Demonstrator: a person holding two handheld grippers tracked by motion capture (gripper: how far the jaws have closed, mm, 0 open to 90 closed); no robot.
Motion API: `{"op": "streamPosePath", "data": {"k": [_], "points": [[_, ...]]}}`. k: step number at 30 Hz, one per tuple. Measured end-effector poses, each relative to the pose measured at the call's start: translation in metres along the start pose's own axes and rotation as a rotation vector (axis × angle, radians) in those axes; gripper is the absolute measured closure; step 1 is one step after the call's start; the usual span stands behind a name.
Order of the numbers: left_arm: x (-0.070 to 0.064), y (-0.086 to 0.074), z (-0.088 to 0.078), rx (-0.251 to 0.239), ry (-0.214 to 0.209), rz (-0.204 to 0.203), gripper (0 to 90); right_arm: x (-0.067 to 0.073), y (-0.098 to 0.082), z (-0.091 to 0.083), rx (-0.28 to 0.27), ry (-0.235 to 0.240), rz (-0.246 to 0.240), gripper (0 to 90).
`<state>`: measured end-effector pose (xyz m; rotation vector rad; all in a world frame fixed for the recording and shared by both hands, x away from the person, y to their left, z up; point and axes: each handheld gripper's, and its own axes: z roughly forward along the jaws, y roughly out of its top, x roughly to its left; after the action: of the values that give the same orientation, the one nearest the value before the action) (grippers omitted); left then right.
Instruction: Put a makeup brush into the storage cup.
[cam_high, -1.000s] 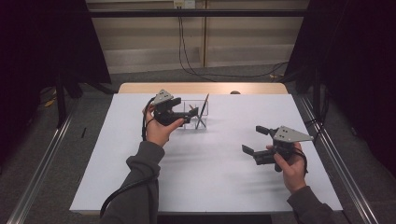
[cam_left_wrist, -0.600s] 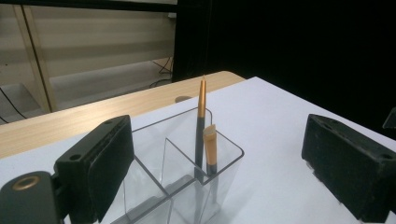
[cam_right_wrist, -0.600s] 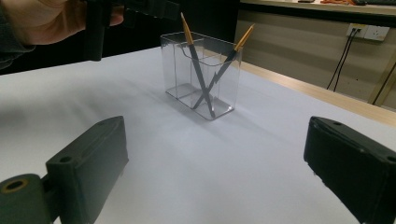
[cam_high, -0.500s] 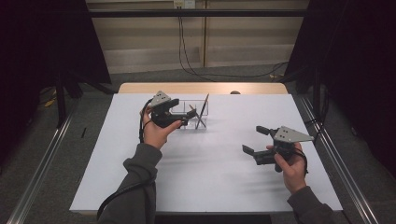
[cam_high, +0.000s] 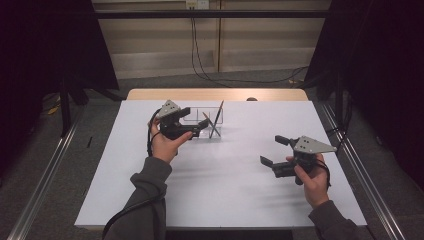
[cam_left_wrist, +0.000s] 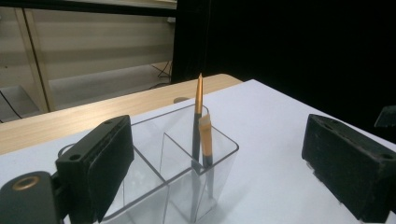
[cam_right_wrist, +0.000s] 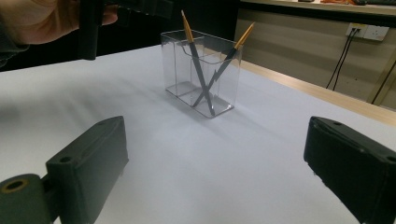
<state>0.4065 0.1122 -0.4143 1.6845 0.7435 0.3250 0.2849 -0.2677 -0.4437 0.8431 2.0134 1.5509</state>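
While the left gripper (cam_high: 197, 131) has edged a little farther from the person along the white worktop (cam_high: 220, 200) over the last second, the high view shows it at the near left wall of the clear acrylic organizer (cam_high: 210, 122), fingers spread and gripping nothing; the right gripper (cam_high: 275, 152), unmoved, hovers well apart with fingers also spread. The shift suggests a grasp of the organizer is being lined up, not yet made. In the left gripper view, the organizer (cam_left_wrist: 187, 158) sits between the open fingers (cam_left_wrist: 100, 163), its divided compartments transparent; two brushes (cam_left_wrist: 201, 135) with dark shafts and golden ends lean in one compartment. In the right gripper view, the organizer (cam_right_wrist: 187, 74) stands upright beyond open fingers (cam_right_wrist: 93, 158), the brushes (cam_right_wrist: 198, 70) crossing.
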Motion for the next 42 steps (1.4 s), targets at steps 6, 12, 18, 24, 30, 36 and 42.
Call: {"op": "streamPosePath", "data": {"k": [6, 12, 18, 24, 30, 36, 42], "points": [[0.000, -0.005, -0.006, 0.006, 0.007, -0.007, 9.0, 0.000, 0.001, -0.001, 0.001, -0.003, -0.002, 5.8], [0.002, -0.006, -0.010, -0.005, -0.008, -0.005, 9.0, -0.001, -0.001, -0.002, 0.003, -0.006, 0.000, 5.7], [0.002, -0.008, -0.014, -0.011, -0.004, 0.002, 8.8, -0.001, -0.001, -0.003, 0.009, -0.011, 0.000, 5.7], [0.001, -0.011, -0.017, 0.002, 0.005, 0.002, 8.6, -0.001, -0.001, -0.003, 0.006, -0.011, -0.001, 5.7], [0.002, -0.015, -0.021, 0.007, -0.003, -0.001, 8.6, -0.002, 0.000, -0.003, 0.004, -0.010, 0.001, 5.7], [0.002, -0.017, -0.024, 0.001, -0.011, -0.007, 8.5, -0.001, 0.000, -0.003, 0.002, -0.011, 0.000, 5.7], [0.002, -0.022, -0.028, 0.004, 0.000, -0.008, 8.5, -0.001, 0.000, -0.004, 0.000, -0.013, -0.001, 5.7]]}}
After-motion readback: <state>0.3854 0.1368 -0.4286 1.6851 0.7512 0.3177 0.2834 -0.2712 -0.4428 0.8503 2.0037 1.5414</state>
